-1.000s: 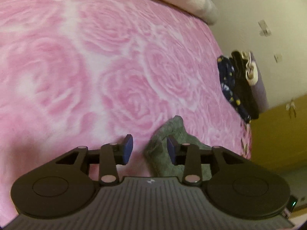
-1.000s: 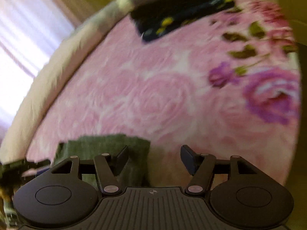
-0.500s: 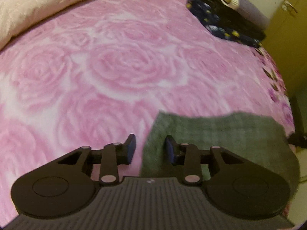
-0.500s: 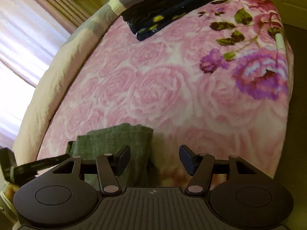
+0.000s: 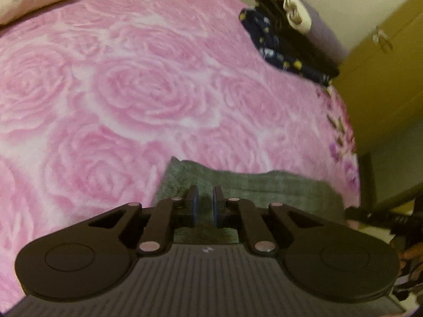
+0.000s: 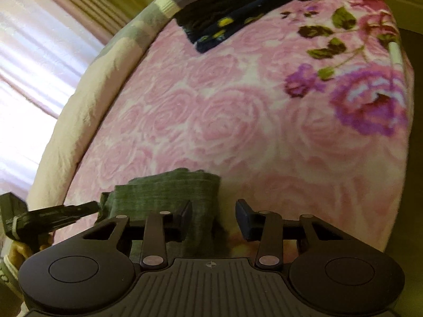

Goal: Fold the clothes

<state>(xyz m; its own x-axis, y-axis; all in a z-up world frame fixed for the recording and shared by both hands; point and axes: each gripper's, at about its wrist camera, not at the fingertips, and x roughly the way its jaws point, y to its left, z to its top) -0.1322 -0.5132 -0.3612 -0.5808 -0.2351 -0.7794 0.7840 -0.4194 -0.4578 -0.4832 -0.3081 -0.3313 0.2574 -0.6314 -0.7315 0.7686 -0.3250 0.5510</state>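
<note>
A folded grey-green cloth (image 5: 264, 185) lies on the pink rose blanket (image 5: 132, 92) near the bed's front edge. My left gripper (image 5: 203, 206) sits low over the cloth's left end, its blue pads drawn close with cloth in the narrow gap. In the right wrist view the same cloth (image 6: 169, 190) shows, with the left gripper (image 6: 66, 211) at its left edge. My right gripper (image 6: 213, 212) is open. Its left finger is over the cloth and its right finger is past the cloth's right edge. The right gripper (image 5: 383, 216) also shows dark at the cloth's far end.
A stack of folded dark clothes (image 5: 285, 45) (image 6: 238, 13) rests at the bed's far corner. A cream bolster (image 6: 87, 100) runs along the back by the curtain (image 6: 31, 66). A yellow wardrobe (image 5: 383, 66) stands beyond. The bed drops off on the right.
My left gripper's fingers have drawn together from wide apart, down onto the cloth's left end. The right gripper has stayed open at the cloth's right edge.
</note>
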